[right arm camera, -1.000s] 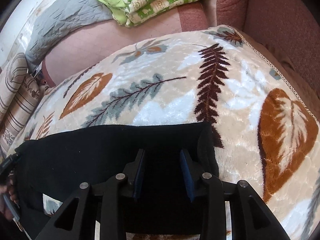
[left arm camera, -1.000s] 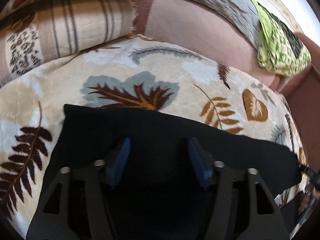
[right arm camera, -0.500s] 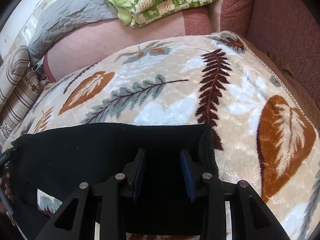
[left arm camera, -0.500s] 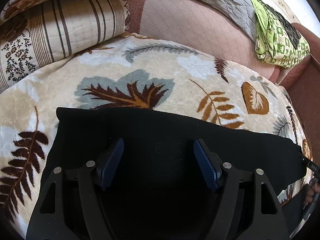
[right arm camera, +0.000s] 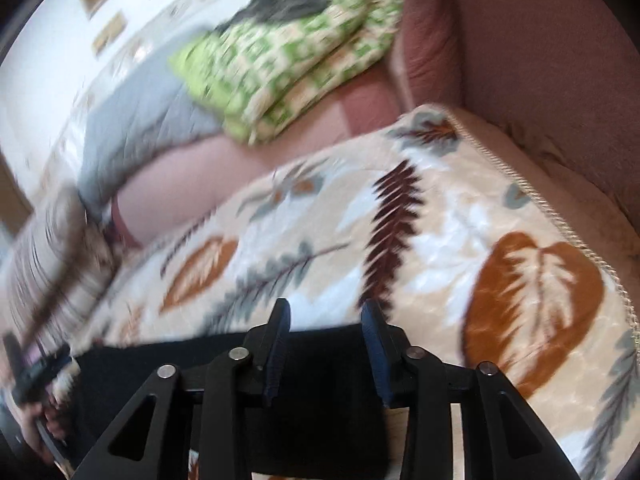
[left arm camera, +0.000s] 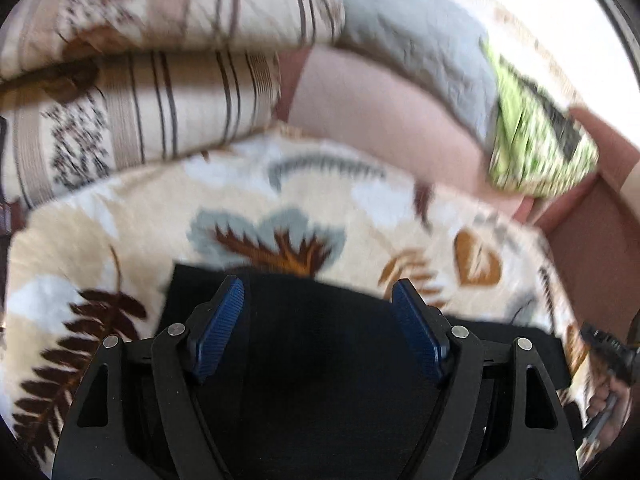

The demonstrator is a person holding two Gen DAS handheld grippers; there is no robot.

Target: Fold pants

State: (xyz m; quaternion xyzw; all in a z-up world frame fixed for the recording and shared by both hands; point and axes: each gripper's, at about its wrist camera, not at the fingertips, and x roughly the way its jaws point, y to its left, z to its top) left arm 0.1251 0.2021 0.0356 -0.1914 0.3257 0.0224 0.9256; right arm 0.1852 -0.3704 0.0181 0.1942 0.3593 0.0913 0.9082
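A: Where are the black pants (left arm camera: 320,344) lying?

B: Flat on the leaf-print blanket (left arm camera: 120,216), a dark band beneath both tools. Their far edge runs straight across, with bare blanket beyond it up to the striped pillows (left arm camera: 160,100). In the right wrist view the pants (right arm camera: 328,360) end just right of the fingers, and open blanket (right arm camera: 460,220) stretches to its corded hem by the maroon sofa arm (right arm camera: 540,40).

A: And the grippers?

B: The left gripper (left arm camera: 319,286) has its blue pads spread wide, holding nothing. The right gripper (right arm camera: 325,306) has its jaws parted too, empty.

A: Changed from a moment ago?

B: Both views are now smeared by motion. The left pads sat low over the cloth before; now their tips reach the pants' far edge. The right tips have passed beyond that edge onto blanket.

A: Any writing?

B: None readable; the green patterned bedding (right arm camera: 288,64) is probably just print, but it's too blurred to say.
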